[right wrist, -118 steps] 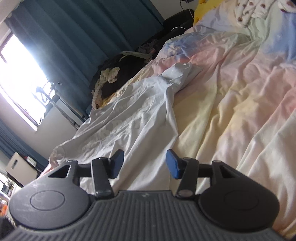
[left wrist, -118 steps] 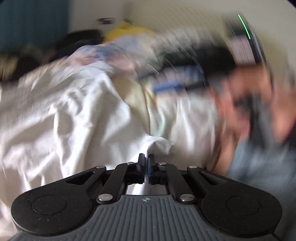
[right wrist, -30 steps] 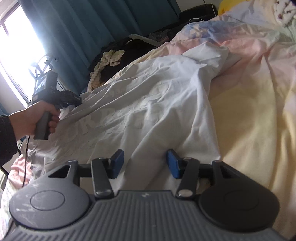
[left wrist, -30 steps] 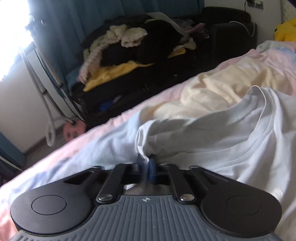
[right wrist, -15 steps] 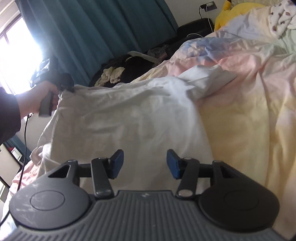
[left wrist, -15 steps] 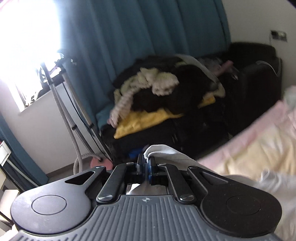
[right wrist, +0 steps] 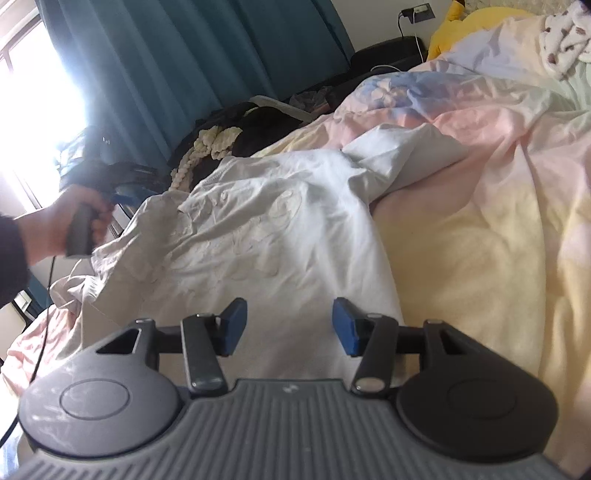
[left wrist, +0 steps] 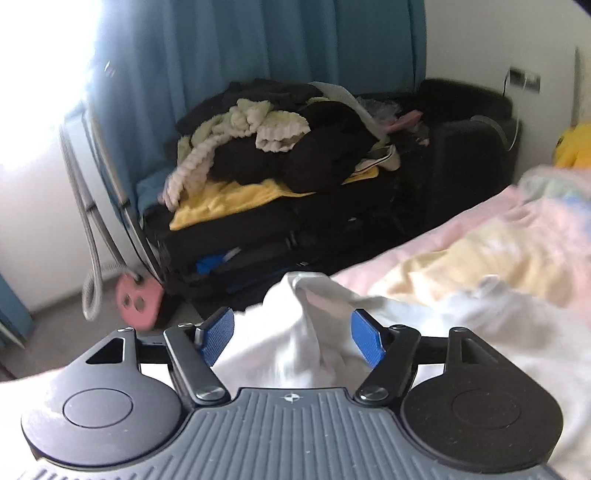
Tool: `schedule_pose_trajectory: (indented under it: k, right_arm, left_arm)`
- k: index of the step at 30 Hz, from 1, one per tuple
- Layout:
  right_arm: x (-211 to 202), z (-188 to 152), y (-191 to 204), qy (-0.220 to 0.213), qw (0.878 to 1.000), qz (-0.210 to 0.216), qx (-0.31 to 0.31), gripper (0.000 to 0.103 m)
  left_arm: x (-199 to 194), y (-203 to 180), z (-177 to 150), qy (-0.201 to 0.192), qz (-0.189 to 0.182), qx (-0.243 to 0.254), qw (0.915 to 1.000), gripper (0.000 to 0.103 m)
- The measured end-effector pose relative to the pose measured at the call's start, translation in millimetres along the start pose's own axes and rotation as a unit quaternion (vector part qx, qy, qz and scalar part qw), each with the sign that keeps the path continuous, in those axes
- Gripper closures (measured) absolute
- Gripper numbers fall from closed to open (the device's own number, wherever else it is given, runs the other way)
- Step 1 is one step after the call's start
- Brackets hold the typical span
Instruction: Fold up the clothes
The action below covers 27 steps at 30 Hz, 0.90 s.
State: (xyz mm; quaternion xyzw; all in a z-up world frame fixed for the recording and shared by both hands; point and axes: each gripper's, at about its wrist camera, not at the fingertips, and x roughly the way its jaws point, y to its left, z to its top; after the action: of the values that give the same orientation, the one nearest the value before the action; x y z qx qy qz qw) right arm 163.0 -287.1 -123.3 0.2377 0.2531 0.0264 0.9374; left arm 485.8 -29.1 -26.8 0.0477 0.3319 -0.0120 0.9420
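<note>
1. A white T-shirt (right wrist: 280,236) lies spread across a bed (right wrist: 491,229) covered in pastel pink, yellow and blue bedding, its printed front facing up and one sleeve bunched toward the far side.

2. The left gripper (left wrist: 291,334), gripped by the person's left hand (right wrist: 79,221) at the bed's near-window edge, has just been opening its fingers; they now stand wide apart, the blue pads clear of the cloth.

3. A peak of the white shirt (left wrist: 303,325) rises between those fingers, blurred in the left wrist view, touching neither pad as far as can be seen.

4. The right gripper (right wrist: 290,326) hovers low over the shirt's near hem, its fingers about half spread, with only flat fabric showing beneath the gap and nothing clamped.

5. A dark sleeve (right wrist: 11,258) covers the wrist above the left hand, and a thin cable (right wrist: 44,332) trails down from the handle.

6. Beyond the bed, a pile of clothes (left wrist: 273,147), black, cream and yellow, sits heaped on dark luggage in front of teal curtains (left wrist: 258,44).

7. Bright daylight floods in from a window (right wrist: 33,92) beside the curtains, washing out that corner of both views.

8. A yellow plush toy (right wrist: 469,22) rests at the head of the bed near a wall socket (right wrist: 415,13).
</note>
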Motion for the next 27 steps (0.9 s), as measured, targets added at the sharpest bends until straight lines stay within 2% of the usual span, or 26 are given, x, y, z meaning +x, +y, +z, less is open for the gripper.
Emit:
schedule_pose_trajectory:
  k: [2,5,8,13,17,21,27]
  right_arm:
    - [-5,3,1,-0.007,1.0,0.0,-0.005,0.05]
    - [-15,8,5,-0.02,1.0,0.009,-0.011,0.05]
    - [-28,13,10,-0.032,0.999,0.021,-0.017,0.05]
    - [-55,18,20,-0.047,0.998,0.041,-0.023,0.05]
    - [-79,17,27,-0.048,0.997,0.06,-0.023,0.05]
    - [-111,5,19,-0.03,0.997,0.072,0.004,0.05]
    - [-140,2,25,-0.011,0.999,0.045,0.0,0.05]
  left_arm:
    - [-42,16,-14,-0.002,-0.03,-0.022,0.9993,0.029]
    - [-115,37,-46,0.015,-0.066,-0.04,0.9969,0.029]
    - [-186,55,-94,0.047,-0.082,-0.044,0.9946,0.029]
    - [-277,74,-175,0.09,-0.087,-0.032,0.9916,0.029]
    - [-314,90,-220,0.102,-0.083,-0.048,0.9901,0.03]
    - [-340,95,-246,0.109,-0.078,-0.058,0.9893,0.031]
    - [-350,80,-274,0.125,-0.085,-0.068,0.9862,0.031]
